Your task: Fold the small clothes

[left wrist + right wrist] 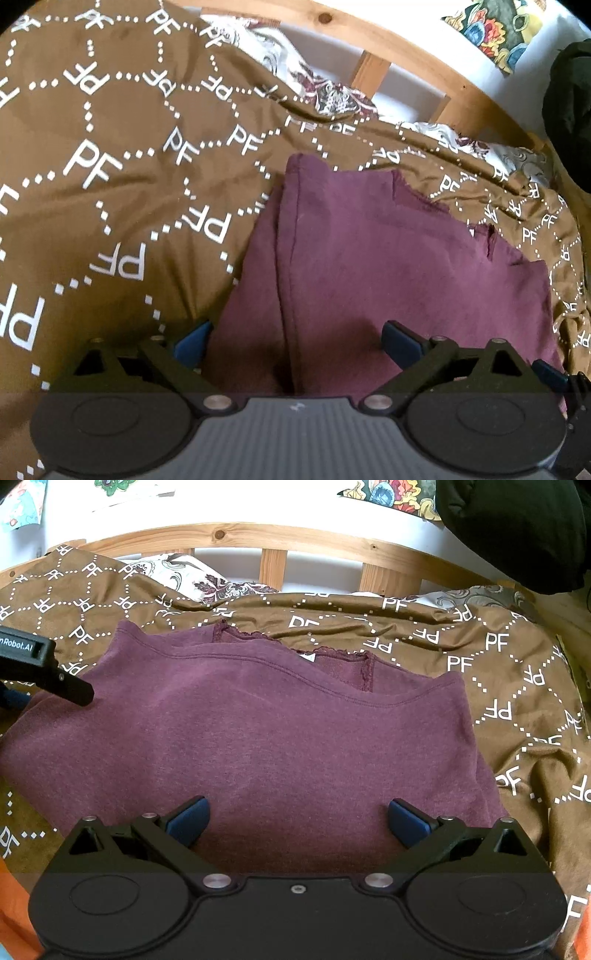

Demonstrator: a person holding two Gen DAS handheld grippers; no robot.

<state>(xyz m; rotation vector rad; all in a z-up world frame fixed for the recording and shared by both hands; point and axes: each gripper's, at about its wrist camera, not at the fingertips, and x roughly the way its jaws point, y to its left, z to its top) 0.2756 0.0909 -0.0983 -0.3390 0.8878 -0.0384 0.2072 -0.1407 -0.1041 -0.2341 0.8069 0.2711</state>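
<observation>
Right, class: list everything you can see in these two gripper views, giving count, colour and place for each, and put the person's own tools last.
Top: one, maroon, folded on the bedspread, lace neckline at the far edge.
Bedspread: one, brown with white PF lettering, covering the bed.
Patterned sheet: one, white with dark floral print, showing beyond the bedspread.
Bed frame: one, pale wood, along the far side.
Dark garment: one, black, upper right.
Colourful pictures: several, multicoloured, on the white wall.
Left gripper: one, black with blue pads, open above the top's left edge.
Right gripper: one, black with blue pads, open over the top.
</observation>
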